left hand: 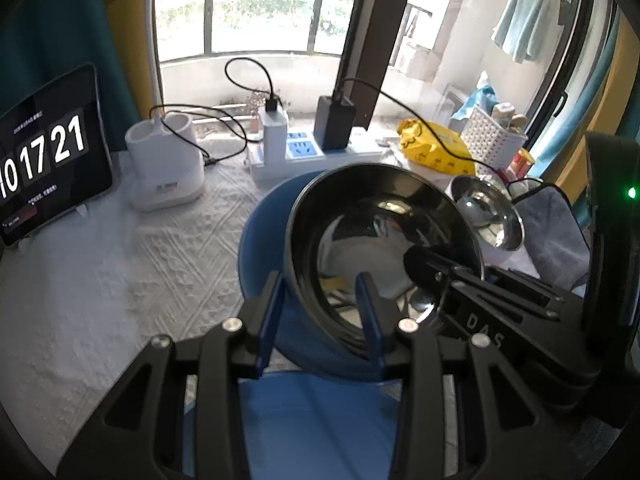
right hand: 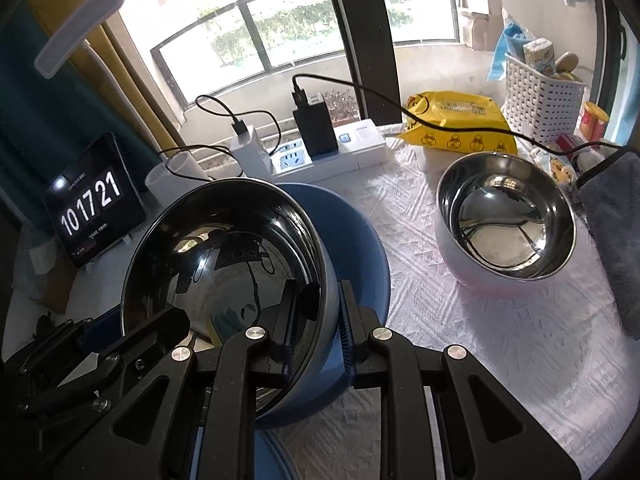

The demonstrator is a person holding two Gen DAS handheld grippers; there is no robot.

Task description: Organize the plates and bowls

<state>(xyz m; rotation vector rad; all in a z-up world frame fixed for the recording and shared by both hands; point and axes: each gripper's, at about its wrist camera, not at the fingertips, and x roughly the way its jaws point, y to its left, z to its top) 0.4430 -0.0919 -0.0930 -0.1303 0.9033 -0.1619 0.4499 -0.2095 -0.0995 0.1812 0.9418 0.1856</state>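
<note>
Blue-walled steel bowl (left hand: 384,248) hangs tilted between my two tongs, over a blue plate (left hand: 260,240) that lies on the white embossed tablecloth (left hand: 140,264). My left gripper (left hand: 320,304) points steeply down and forward, its blue pads clenched on the bowl's near rim, one pad outside the wall and one inside. My right gripper (right hand: 320,312) slants down the same way and bites the rim (right hand: 324,280) on the bowl's right side, jaws nearly together with the thin wall pinched between them. From the left wrist I see the right tool reaching in from the right, its black finger lying inside the bowl, and a green lamp (left hand: 632,192) glowing on its body. From the right wrist the left tool shows only as black linkage at the near left edge. That view also gives the second steel bowl (right hand: 506,216) whole, upright on the cloth to the far right, just left of a grey towel (right hand: 616,240); the left view catches only part of it behind the held bowl. Far left stands a tablet clock (right hand: 94,200), and a white power strip (right hand: 340,152) lies along the window.
</note>
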